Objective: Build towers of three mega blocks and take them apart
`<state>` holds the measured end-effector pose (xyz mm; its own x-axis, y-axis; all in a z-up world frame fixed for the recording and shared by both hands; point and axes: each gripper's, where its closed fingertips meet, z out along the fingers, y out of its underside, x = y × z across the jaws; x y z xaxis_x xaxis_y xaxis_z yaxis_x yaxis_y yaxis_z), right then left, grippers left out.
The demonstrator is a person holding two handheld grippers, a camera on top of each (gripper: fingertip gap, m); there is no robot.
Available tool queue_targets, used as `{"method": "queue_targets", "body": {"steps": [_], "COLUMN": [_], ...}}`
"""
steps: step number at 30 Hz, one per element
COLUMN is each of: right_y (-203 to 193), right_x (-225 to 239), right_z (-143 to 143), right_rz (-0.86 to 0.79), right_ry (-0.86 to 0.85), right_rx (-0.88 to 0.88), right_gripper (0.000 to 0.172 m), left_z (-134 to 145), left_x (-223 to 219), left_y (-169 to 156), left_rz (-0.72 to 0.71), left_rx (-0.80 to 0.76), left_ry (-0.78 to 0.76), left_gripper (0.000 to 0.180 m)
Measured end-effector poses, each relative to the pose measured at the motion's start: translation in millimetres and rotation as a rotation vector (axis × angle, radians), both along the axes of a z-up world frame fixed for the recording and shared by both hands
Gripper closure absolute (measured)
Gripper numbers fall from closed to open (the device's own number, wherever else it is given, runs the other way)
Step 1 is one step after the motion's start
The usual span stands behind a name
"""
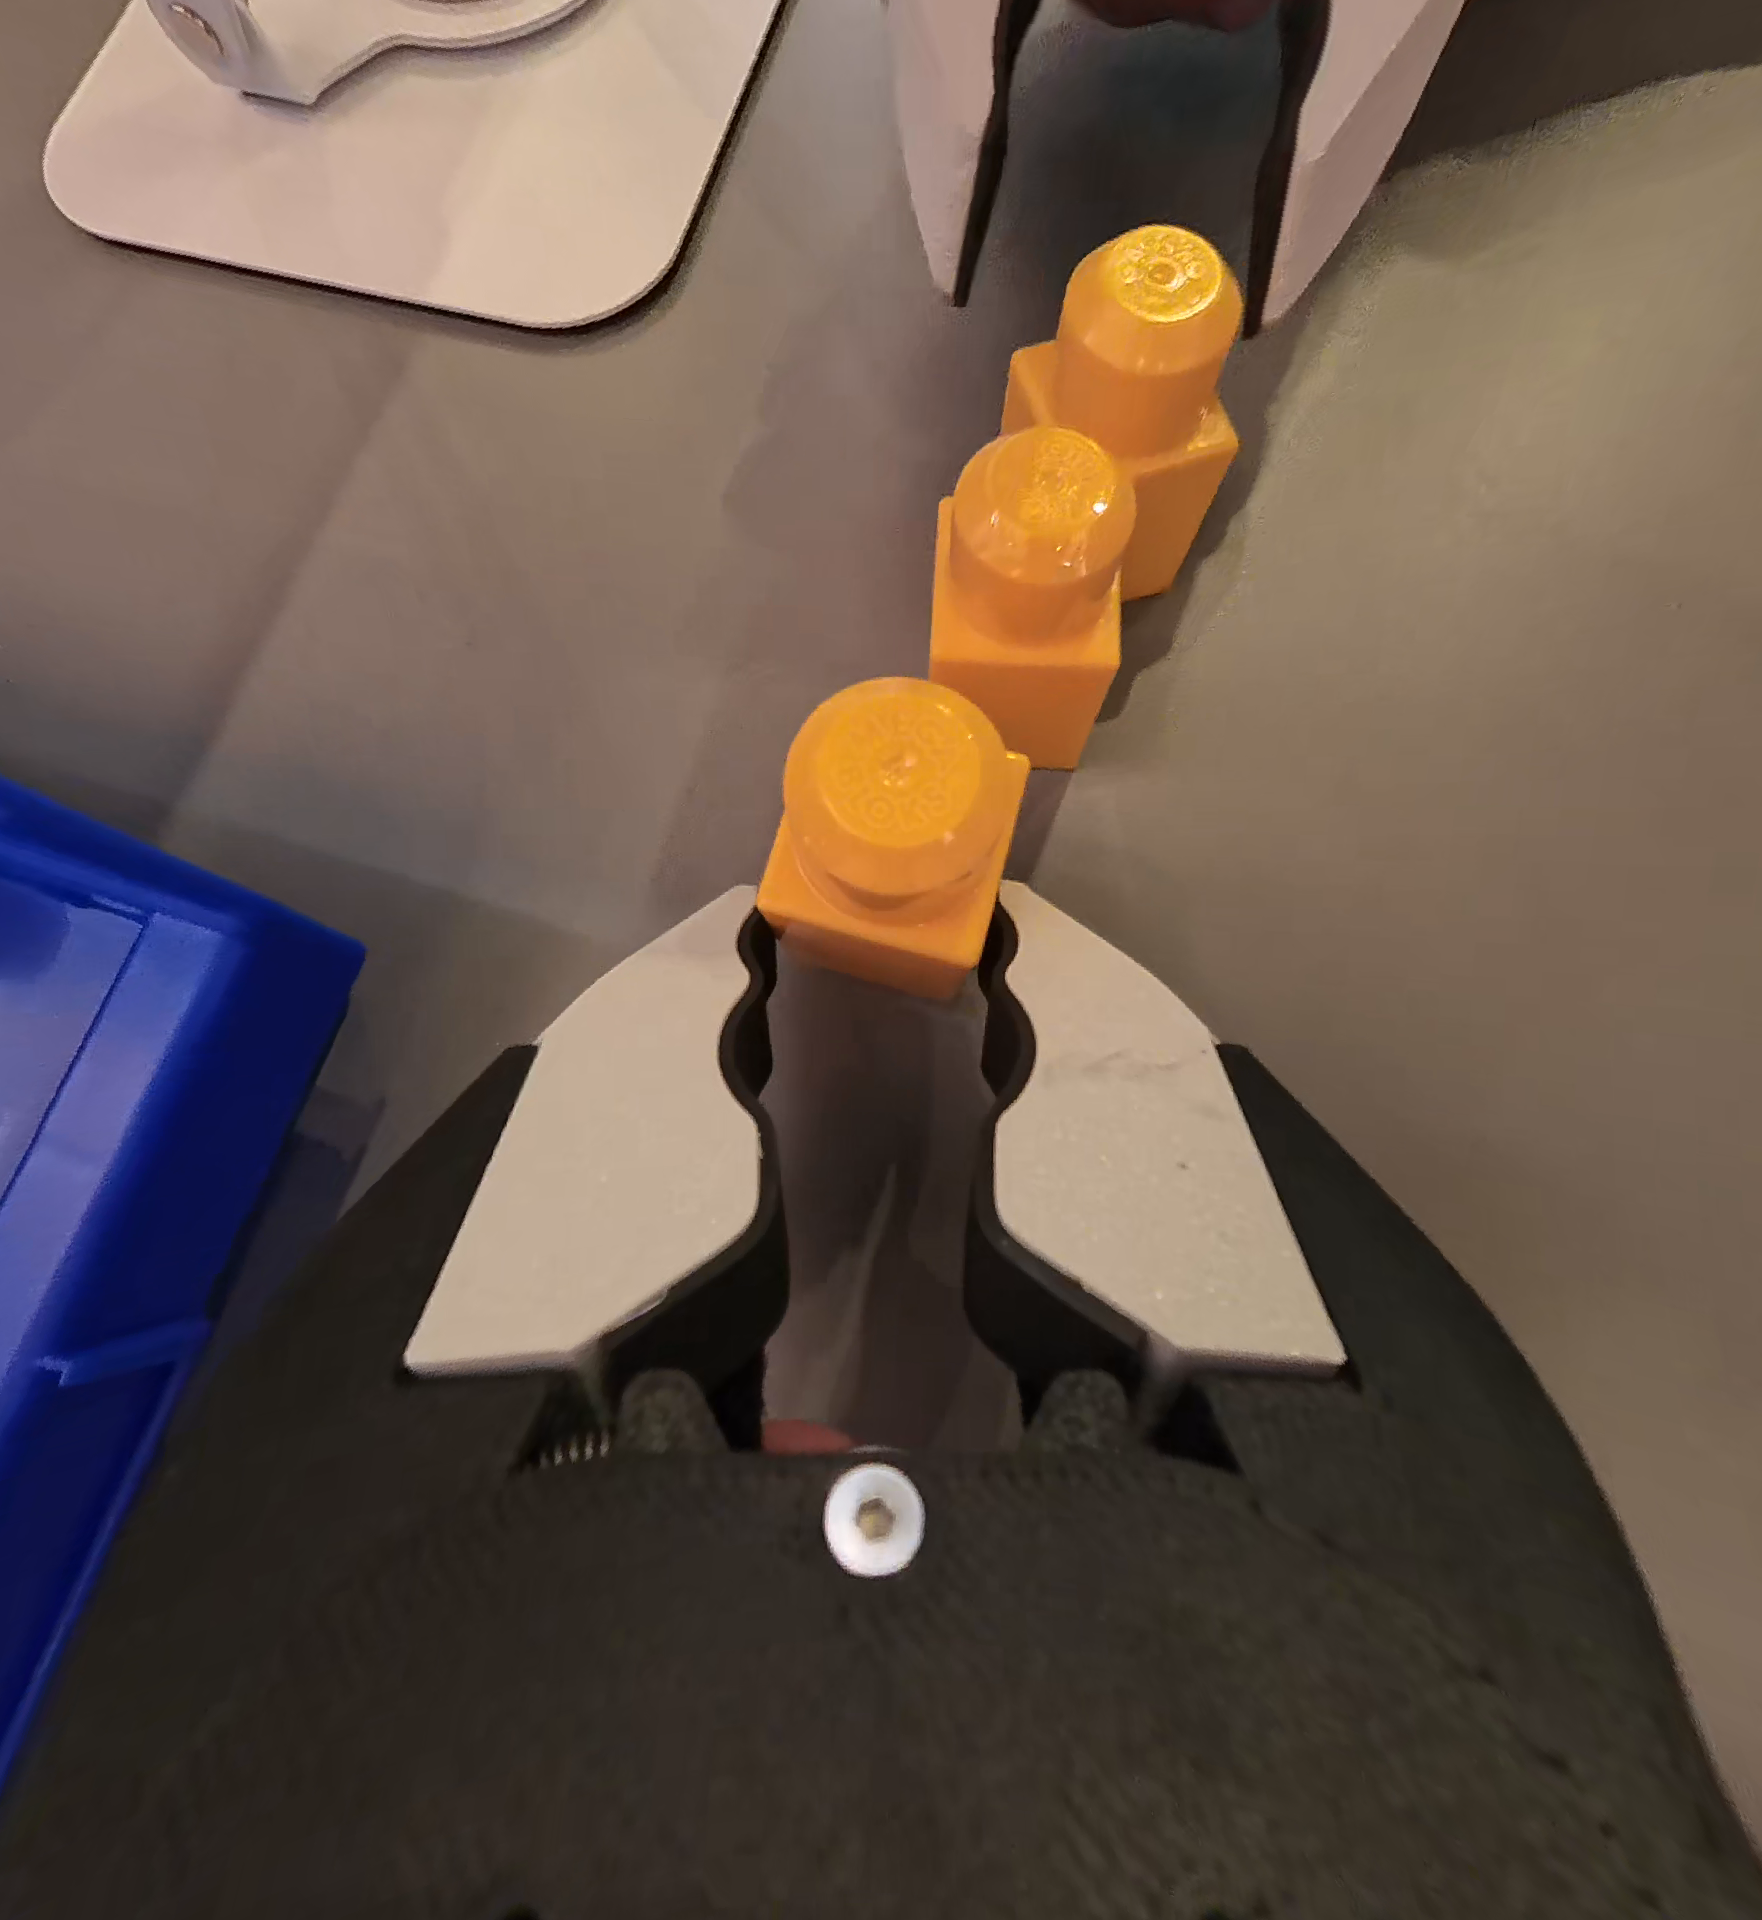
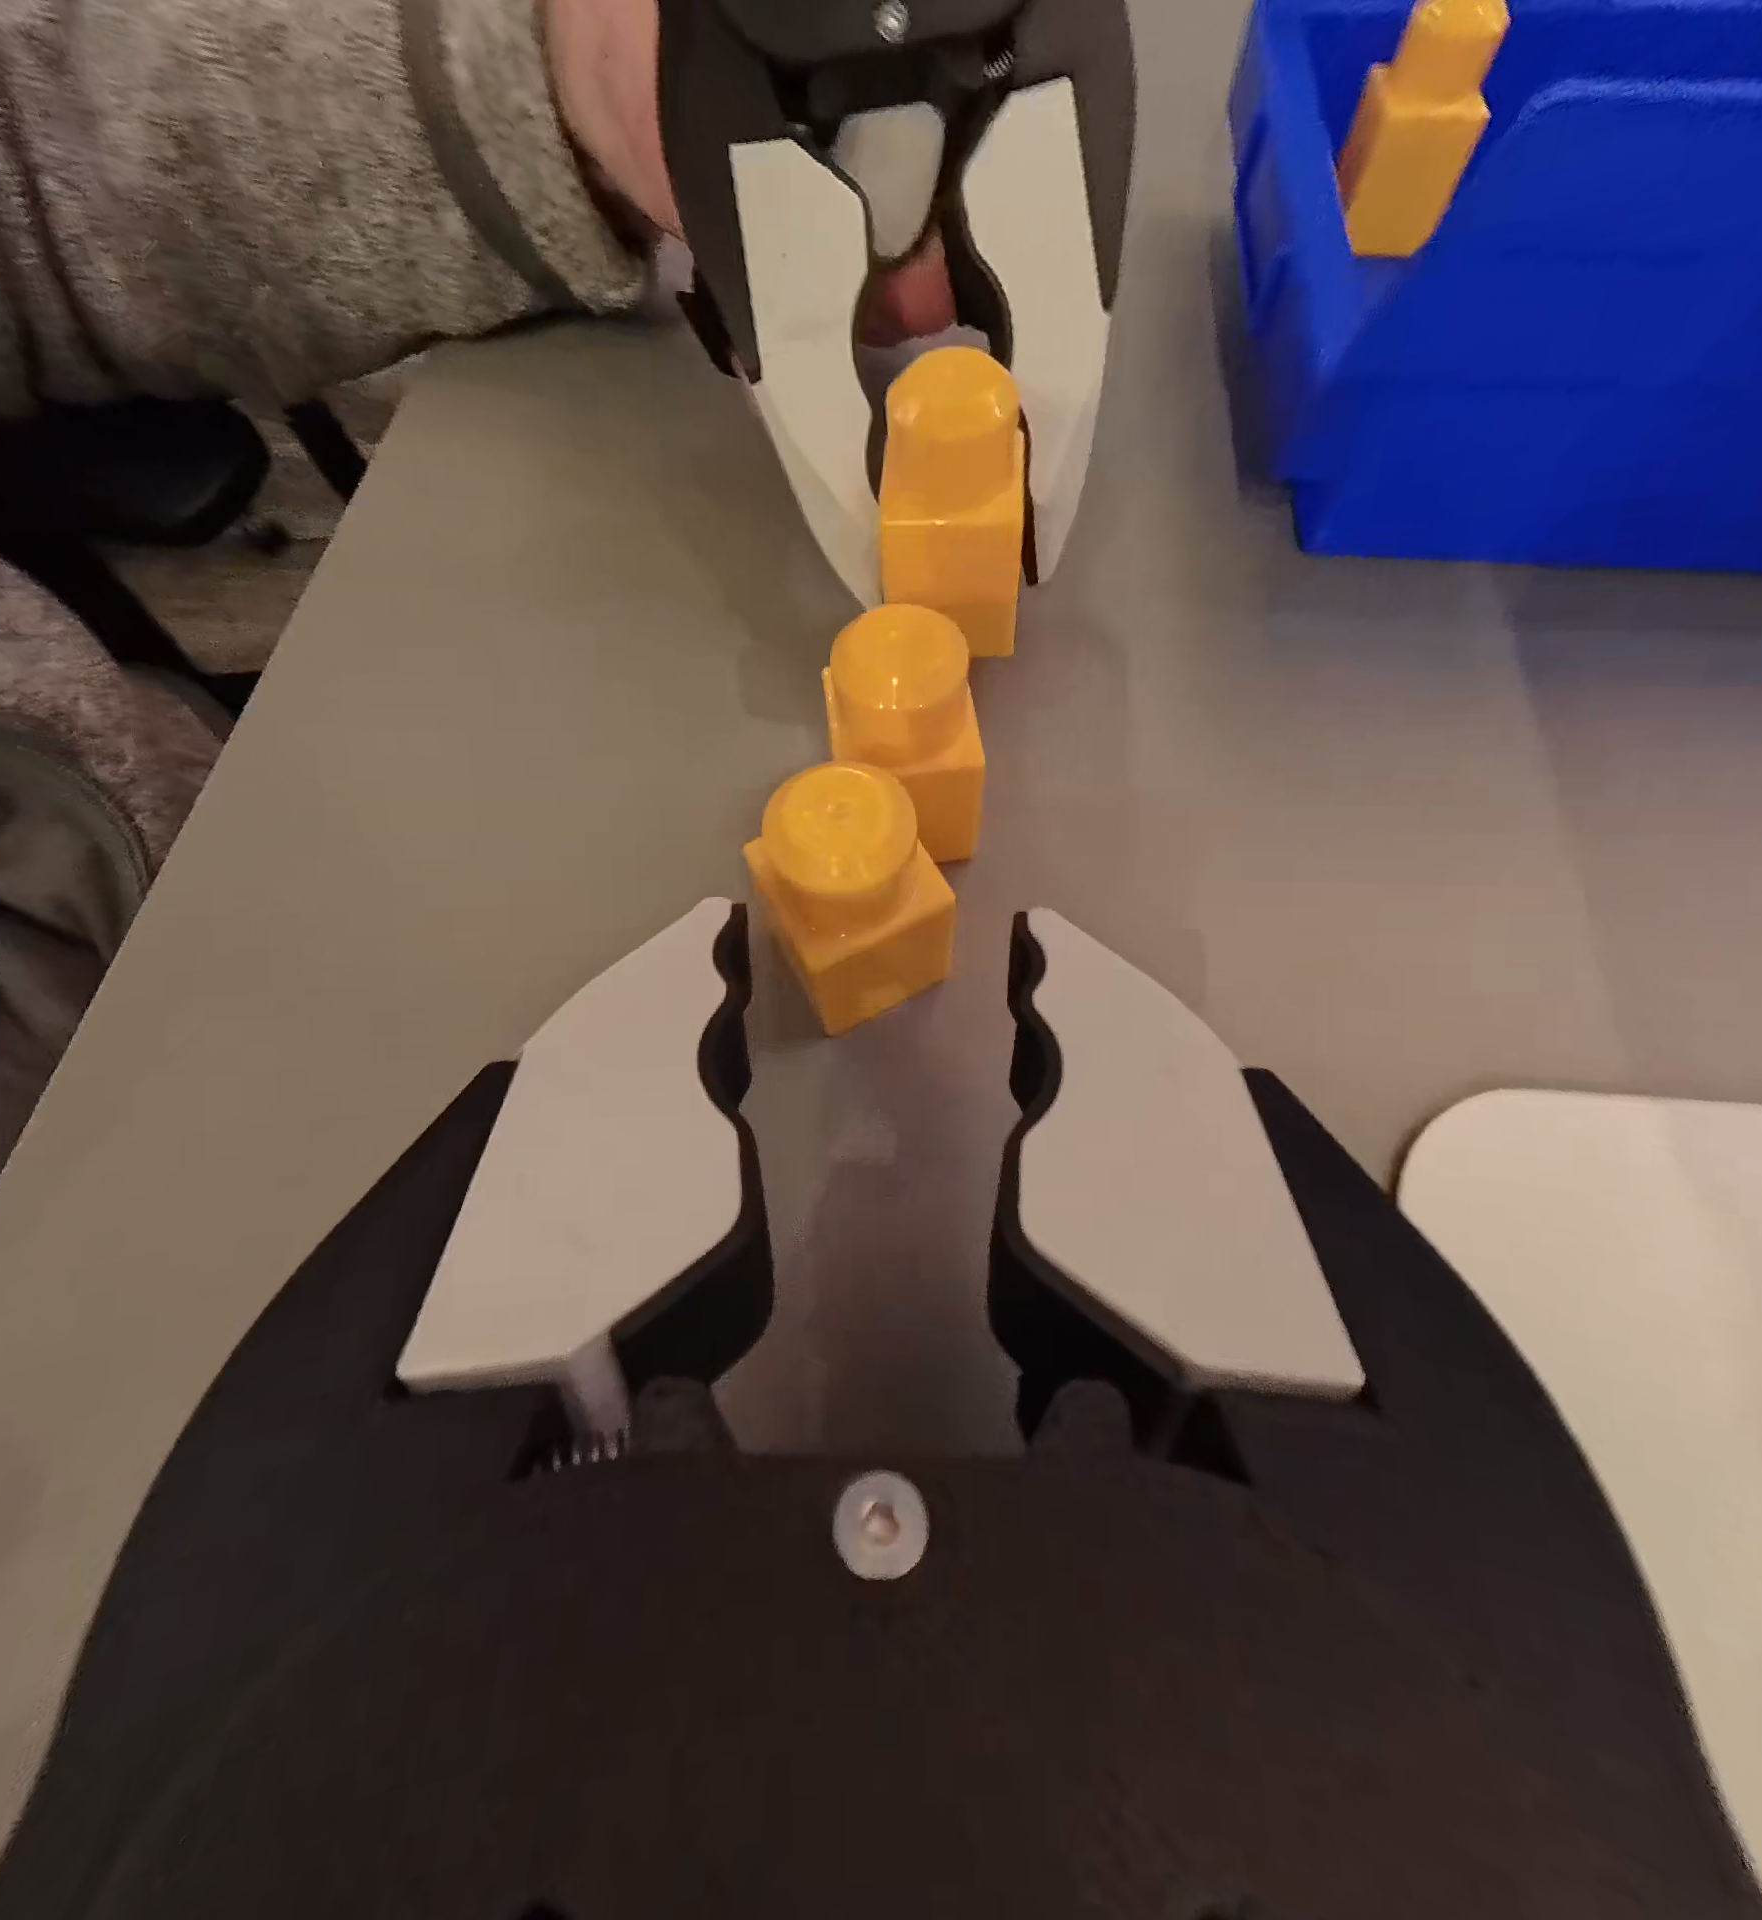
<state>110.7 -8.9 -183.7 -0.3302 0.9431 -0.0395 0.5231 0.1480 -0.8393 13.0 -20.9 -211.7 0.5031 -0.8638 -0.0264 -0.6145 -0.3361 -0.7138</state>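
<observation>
Three orange mega blocks stand in a row on the grey table. My left gripper is shut on the nearest orange block, with a pad against each side of its square body. The right wrist view shows the same grasp on that block at the far end of the row. The middle block stands free. My right gripper is open. The third block stands between its fingertips with a gap on the right side. In the left wrist view this block stands before the right gripper.
A blue bin stands beside the row and holds another orange block piece. A white flat base lies on the other side. A person's grey sleeve is at the table edge. The grippers' ends are close to 11 centimeters from one another.
</observation>
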Motion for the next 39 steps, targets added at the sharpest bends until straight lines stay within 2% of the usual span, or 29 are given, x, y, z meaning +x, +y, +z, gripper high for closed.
{"method": "queue_targets", "body": {"steps": [6, 9, 12, 16, 18, 24, 29, 32, 39], "right_y": [-13, -20, -22, -18, -14, -2, -9, -17, -14], "right_x": [-11, -15, -15, -13, -11, -11, -17, -23, -28], "right_z": [-14, -16, -19, -6, 17, 74, 112, 116, 107], "right_rz": [0.212, 0.288, 0.312, 0.284, 0.251, 0.091, 0.02, 0.007, -0.032], "right_ry": [-0.028, -0.05, -0.068, -0.036, 0.025, 0.192, 0.319, 0.331, 0.324], "right_rx": [0.011, -0.007, 0.002, -0.008, -0.031, 0.06, 0.077, 0.064, 0.081], "right_gripper": [0.114, 0.131, 0.135, 0.135, 0.135, 0.135, 0.135, 0.135, 0.135], "left_z": [1, -1, -3, 2, 9, 44, 58, 60, 60], "left_x": [2, 3, 3, 2, 1, 5, 27, 42, 59], "left_y": [-2, -3, -3, -3, -3, -2, 0, 5, 14], "left_rz": [-0.021, -0.03, -0.034, -0.032, -0.024, 0.021, 0.016, 0.007, 0.006], "left_rx": [0.0, -0.006, -0.011, -0.001, 0.012, 0.085, 0.116, 0.116, 0.11], "left_ry": [-0.013, -0.004, 0.003, -0.001, -0.011, 0.044, 0.171, 0.22, 0.274], "left_gripper": [0.143, 0.143, 0.143, 0.143, 0.144, 0.144, 0.144, 0.144, 0.144]}}
